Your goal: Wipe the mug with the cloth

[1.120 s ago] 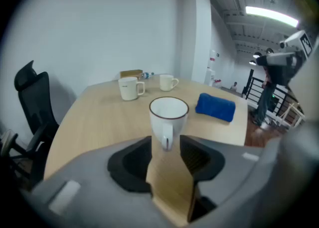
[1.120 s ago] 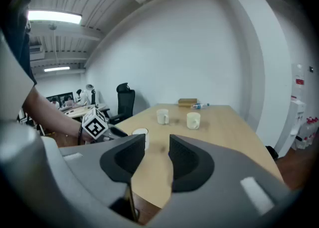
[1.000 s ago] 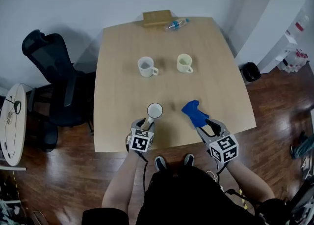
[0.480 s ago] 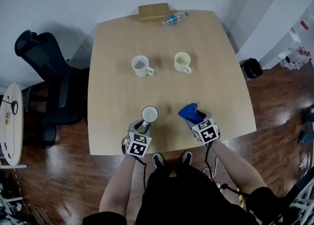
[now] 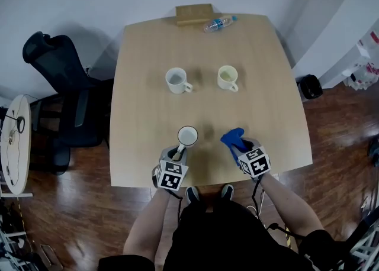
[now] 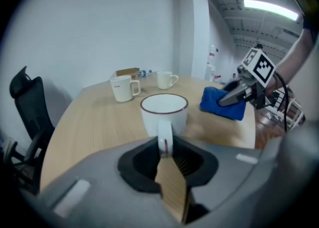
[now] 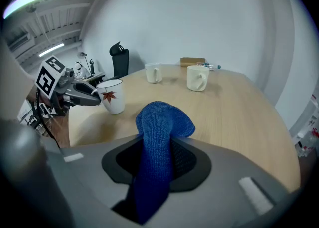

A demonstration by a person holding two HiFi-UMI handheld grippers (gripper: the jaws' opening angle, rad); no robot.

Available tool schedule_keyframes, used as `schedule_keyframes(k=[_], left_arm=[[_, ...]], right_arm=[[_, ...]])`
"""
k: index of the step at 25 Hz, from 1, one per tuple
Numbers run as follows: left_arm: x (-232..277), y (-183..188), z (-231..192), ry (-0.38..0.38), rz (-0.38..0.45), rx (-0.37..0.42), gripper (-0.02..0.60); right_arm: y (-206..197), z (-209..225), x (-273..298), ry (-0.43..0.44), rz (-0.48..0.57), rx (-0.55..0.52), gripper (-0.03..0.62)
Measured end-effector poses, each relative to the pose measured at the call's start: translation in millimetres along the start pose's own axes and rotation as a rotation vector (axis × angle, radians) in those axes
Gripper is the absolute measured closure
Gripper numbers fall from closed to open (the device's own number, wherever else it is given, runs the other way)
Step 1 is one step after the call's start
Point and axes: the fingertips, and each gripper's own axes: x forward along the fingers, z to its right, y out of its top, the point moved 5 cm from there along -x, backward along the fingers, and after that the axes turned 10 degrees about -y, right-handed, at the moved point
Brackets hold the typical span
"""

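A white mug (image 5: 188,135) with a dark rim stands upright near the table's front edge. My left gripper (image 5: 179,152) sits just behind it. In the left gripper view the mug's handle (image 6: 164,140) is pinched between the jaws, which have just been closing on it. To the right lies a blue cloth (image 5: 232,137). My right gripper (image 5: 241,145) is on its near end. The right gripper view shows the cloth (image 7: 162,122) bunched up between the jaws, which have just been closing on it. The mug (image 7: 112,96) in that view bears a red leaf print.
Two more mugs stand at mid-table, a white one (image 5: 176,80) and a cream one (image 5: 227,77). A plastic bottle (image 5: 218,24) and a wooden box (image 5: 193,14) lie at the far edge. A black office chair (image 5: 59,80) stands left of the table (image 5: 142,116).
My right gripper has come down and in from the lower right onto the blue cloth and closed on it. The left gripper stayed at the mug's handle.
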Motion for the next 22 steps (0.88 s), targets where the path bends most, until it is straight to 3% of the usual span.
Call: schedule_keyframes(k=[8, 14, 22], left_arm=[[-9, 16, 1, -0.026, 0.056, -0.161, 0.511], [-9, 16, 0, 0.011, 0.069, -0.178, 0.502], [-5, 3, 11, -0.023, 0.032, -0.159, 0.513]], right_arm=[[-1, 1, -5, 0.008, 0.002, 0.01, 0.468], [-2, 1, -7, 0.007, -0.002, 0.007, 0.467], [-1, -2, -10, 0.011, 0.004, 0.0, 0.467]])
